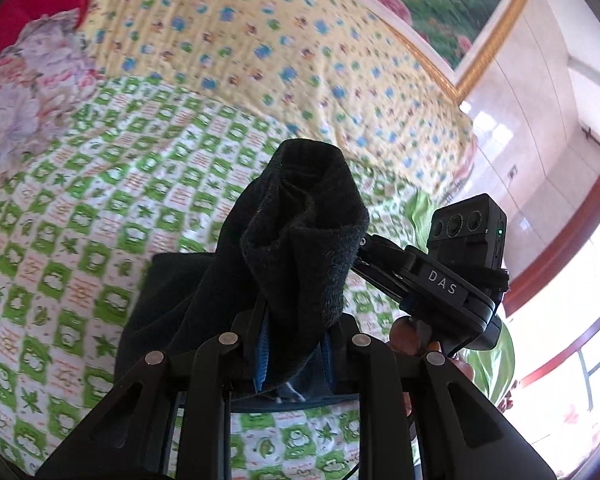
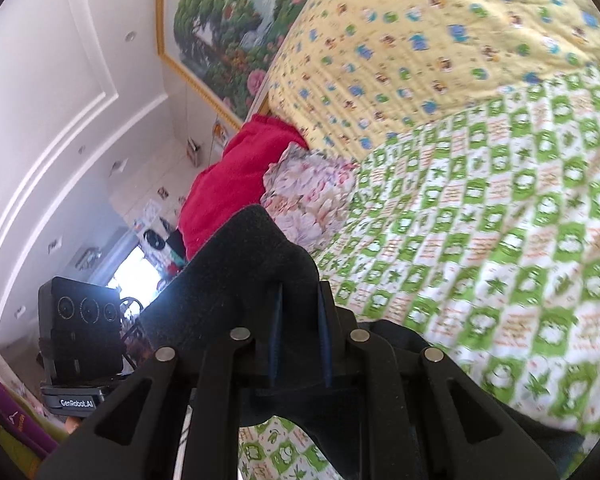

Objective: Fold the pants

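Observation:
Black pants (image 1: 296,232) are lifted above the bed. My left gripper (image 1: 292,356) is shut on a bunched edge of the pants, which stands up over the blue fingertips and hangs down to the left. My right gripper (image 2: 300,344) is shut on another edge of the pants (image 2: 256,264); the cloth drapes over its fingers and trails below. The right gripper's body also shows in the left wrist view (image 1: 444,280), close to the right of the pants. The fingertips of both are mostly hidden by cloth.
The bed has a green-and-white patterned sheet (image 1: 80,240) with a yellow flowered quilt (image 1: 260,48) behind it. A floral pillow (image 2: 312,196) and a red blanket (image 2: 236,176) lie at the bed's far side. A framed painting (image 2: 228,28) hangs on the wall.

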A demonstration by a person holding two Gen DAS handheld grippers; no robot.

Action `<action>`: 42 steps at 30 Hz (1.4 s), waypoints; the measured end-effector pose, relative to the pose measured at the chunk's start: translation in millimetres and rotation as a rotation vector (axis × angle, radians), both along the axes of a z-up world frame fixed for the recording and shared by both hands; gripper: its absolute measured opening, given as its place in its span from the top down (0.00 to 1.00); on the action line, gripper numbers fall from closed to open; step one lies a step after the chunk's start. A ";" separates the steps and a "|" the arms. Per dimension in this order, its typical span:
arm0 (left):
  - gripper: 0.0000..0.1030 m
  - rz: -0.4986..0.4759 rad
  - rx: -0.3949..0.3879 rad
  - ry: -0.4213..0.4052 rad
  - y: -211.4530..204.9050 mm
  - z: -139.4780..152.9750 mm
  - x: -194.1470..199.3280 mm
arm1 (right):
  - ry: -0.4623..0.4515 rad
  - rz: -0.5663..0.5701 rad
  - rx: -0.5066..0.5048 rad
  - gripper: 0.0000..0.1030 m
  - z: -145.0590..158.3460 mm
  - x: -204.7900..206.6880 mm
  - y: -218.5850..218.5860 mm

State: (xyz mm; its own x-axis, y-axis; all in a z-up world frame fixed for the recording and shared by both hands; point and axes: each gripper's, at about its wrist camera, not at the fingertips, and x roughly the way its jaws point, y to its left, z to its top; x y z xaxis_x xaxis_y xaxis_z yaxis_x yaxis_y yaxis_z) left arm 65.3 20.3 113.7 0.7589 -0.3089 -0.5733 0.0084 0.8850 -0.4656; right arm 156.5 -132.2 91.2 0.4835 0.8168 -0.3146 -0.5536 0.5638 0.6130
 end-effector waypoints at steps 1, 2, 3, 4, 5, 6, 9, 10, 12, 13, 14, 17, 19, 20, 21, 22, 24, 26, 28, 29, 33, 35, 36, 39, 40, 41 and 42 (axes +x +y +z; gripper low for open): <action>0.80 -0.009 0.004 0.003 -5.0 -0.5 1.8 | 0.002 -0.012 0.006 0.83 -1.7 -2.6 -6.1; 0.80 -0.022 0.012 0.007 -12.2 -1.4 3.3 | 0.003 -0.020 0.012 0.83 -3.1 -5.2 -12.2; 0.80 -0.030 0.017 0.010 -17.1 -1.8 5.2 | 0.005 -0.028 0.018 0.83 -4.6 -7.1 -17.7; 0.80 -0.042 0.024 0.014 -23.7 -2.7 6.9 | 0.007 -0.040 0.026 0.83 -6.6 -9.5 -24.7; 0.80 -0.052 0.031 0.019 -29.3 -4.2 8.2 | 0.009 -0.046 0.030 0.83 -8.1 -12.8 -29.4; 0.80 -0.061 0.037 0.024 -34.8 -5.4 9.1 | 0.012 -0.055 0.034 0.83 -9.8 -14.3 -34.1; 0.80 -0.090 0.043 0.045 -50.0 -11.6 13.7 | 0.022 -0.082 0.043 0.83 -15.6 -18.6 -48.2; 0.80 -0.097 0.048 0.051 -54.3 -13.6 15.1 | 0.026 -0.092 0.045 0.83 -18.1 -20.4 -53.5; 0.80 -0.109 0.059 0.065 -63.3 -19.2 18.2 | 0.034 -0.108 0.048 0.83 -23.2 -21.8 -60.5; 0.80 -0.114 0.065 0.072 -66.3 -21.6 19.6 | 0.041 -0.117 0.049 0.83 -26.6 -22.4 -64.5; 0.80 -0.119 0.070 0.082 -69.2 -24.7 21.9 | 0.048 -0.125 0.048 0.83 -30.1 -22.8 -67.9; 0.80 -0.129 0.062 0.109 -76.5 -36.4 27.7 | 0.073 -0.150 0.046 0.83 -42.4 -24.6 -78.3; 0.80 -0.138 0.057 0.125 -81.2 -43.4 29.9 | 0.091 -0.166 0.046 0.83 -50.8 -26.5 -85.9; 0.80 -0.142 0.061 0.129 -84.3 -45.7 30.5 | 0.097 -0.171 0.046 0.83 -53.1 -26.9 -87.9; 0.80 -0.148 0.071 0.132 -87.9 -48.5 30.8 | 0.101 -0.177 0.045 0.83 -55.6 -28.2 -90.0; 0.80 -0.153 0.079 0.134 -90.5 -50.5 30.9 | 0.105 -0.182 0.045 0.83 -57.9 -29.4 -92.3; 0.80 -0.166 0.095 0.142 -96.4 -55.5 32.2 | 0.113 -0.194 0.043 0.83 -62.2 -31.8 -96.9; 0.80 -0.169 0.102 0.147 -99.5 -58.8 32.8 | 0.118 -0.203 0.041 0.83 -65.2 -33.3 -99.1; 0.80 -0.175 0.111 0.150 -102.4 -62.1 33.3 | 0.125 -0.216 0.039 0.83 -69.7 -35.4 -102.4; 0.80 -0.176 0.113 0.152 -103.2 -63.2 33.3 | 0.126 -0.225 0.032 0.83 -71.5 -36.4 -103.6; 0.79 -0.190 0.123 0.164 -107.8 -70.0 36.7 | 0.123 -0.257 -0.026 0.83 -73.4 -41.9 -104.2; 0.79 -0.199 0.131 0.168 -111.5 -72.9 37.5 | 0.117 -0.289 -0.074 0.83 -71.7 -45.2 -104.4; 0.76 -0.202 0.135 0.172 -113.3 -75.1 38.2 | 0.117 -0.312 -0.096 0.83 -71.3 -46.3 -105.7; 0.72 -0.214 0.145 0.167 -118.7 -81.0 39.4 | 0.109 -0.392 -0.128 0.83 -68.2 -54.1 -116.7; 0.71 -0.222 0.149 0.167 -121.6 -82.9 40.2 | 0.107 -0.421 -0.130 0.83 -66.2 -57.6 -121.9; 0.68 -0.226 0.157 0.166 -125.0 -84.3 40.7 | 0.105 -0.440 -0.126 0.83 -64.6 -61.7 -127.1; 0.63 -0.235 0.166 0.160 -128.3 -85.1 40.4 | 0.106 -0.455 -0.124 0.81 -63.4 -64.7 -130.5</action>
State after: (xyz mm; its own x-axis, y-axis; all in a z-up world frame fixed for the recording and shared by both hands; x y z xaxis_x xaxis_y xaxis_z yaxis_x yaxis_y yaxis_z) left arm 105.7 -108.1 28.6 0.5744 -0.3572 -0.7366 0.1598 0.9314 -0.3271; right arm 91.8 -262.7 27.8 0.7427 0.4834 -0.4634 -0.1719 0.8065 0.5657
